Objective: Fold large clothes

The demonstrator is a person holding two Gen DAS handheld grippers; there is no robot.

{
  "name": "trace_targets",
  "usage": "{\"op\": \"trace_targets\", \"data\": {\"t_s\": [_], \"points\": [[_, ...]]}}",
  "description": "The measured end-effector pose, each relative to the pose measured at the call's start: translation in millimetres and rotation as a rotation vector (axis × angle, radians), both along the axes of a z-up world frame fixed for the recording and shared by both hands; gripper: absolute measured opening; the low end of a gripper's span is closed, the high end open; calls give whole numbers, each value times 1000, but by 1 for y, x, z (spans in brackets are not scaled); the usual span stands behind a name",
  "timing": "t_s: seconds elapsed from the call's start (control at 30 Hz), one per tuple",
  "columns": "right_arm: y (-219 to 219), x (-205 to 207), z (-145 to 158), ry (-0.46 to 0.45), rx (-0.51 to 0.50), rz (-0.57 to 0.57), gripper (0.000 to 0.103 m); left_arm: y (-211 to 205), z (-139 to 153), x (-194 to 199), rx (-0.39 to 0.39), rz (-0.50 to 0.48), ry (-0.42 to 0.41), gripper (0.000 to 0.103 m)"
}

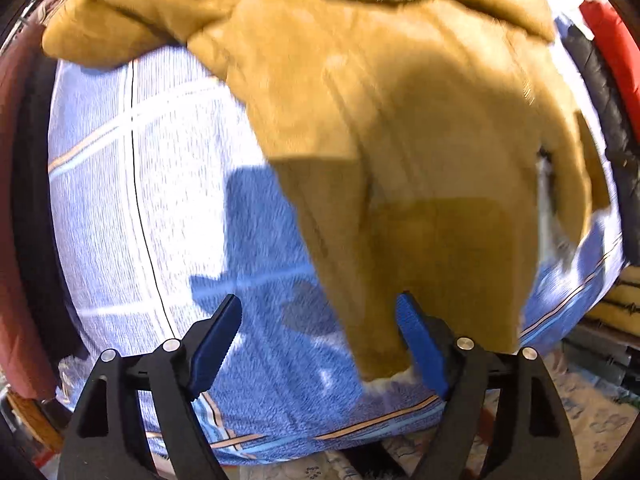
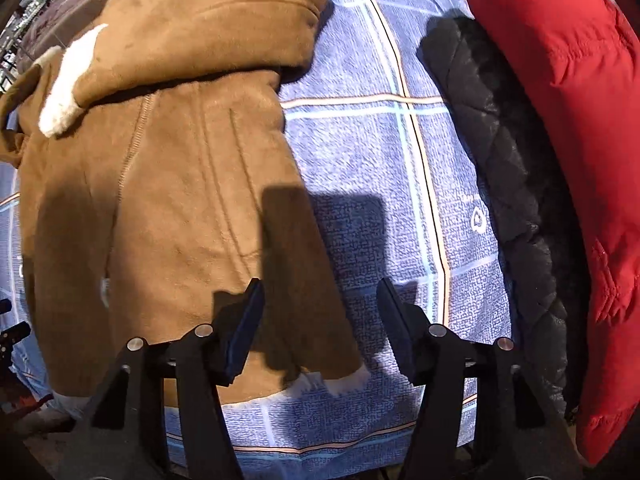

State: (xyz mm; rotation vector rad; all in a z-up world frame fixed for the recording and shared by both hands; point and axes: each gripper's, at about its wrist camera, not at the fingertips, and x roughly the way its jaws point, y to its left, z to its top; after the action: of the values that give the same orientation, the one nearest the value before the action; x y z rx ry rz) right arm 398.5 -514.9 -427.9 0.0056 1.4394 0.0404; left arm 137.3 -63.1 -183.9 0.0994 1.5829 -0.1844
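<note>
A tan suede coat (image 1: 400,120) with white fleece lining lies on a blue checked blanket (image 1: 160,184). Its sleeve is folded across the top. In the left wrist view the coat's near hem lies between and just past my left gripper (image 1: 320,320), which is open and empty above the coat's left corner. In the right wrist view the coat (image 2: 168,184) fills the left half. My right gripper (image 2: 320,300) is open and empty above the coat's right hem corner, where white lining (image 2: 344,384) peeks out.
A black quilted jacket (image 2: 512,184) and a red puffer jacket (image 2: 568,120) lie along the blanket's right side. The blanket (image 2: 360,152) ends at a near edge with floor below. A dark red garment (image 1: 16,240) lies at the left edge.
</note>
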Motion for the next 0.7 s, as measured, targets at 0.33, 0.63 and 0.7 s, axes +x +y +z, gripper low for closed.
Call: {"op": "trace_targets", "data": {"t_s": [0.33,0.63,0.7], "points": [[106,-31,-32,7,27,225,66,-94,-39,5,150,-366,-44,95],[108,-13,-66,72,-33,167,96,-82,-59,14,120,-356,-48,99],[104,-7,-74,115,0,122,97,-75,-60,9,115,-358,-63,99]]}}
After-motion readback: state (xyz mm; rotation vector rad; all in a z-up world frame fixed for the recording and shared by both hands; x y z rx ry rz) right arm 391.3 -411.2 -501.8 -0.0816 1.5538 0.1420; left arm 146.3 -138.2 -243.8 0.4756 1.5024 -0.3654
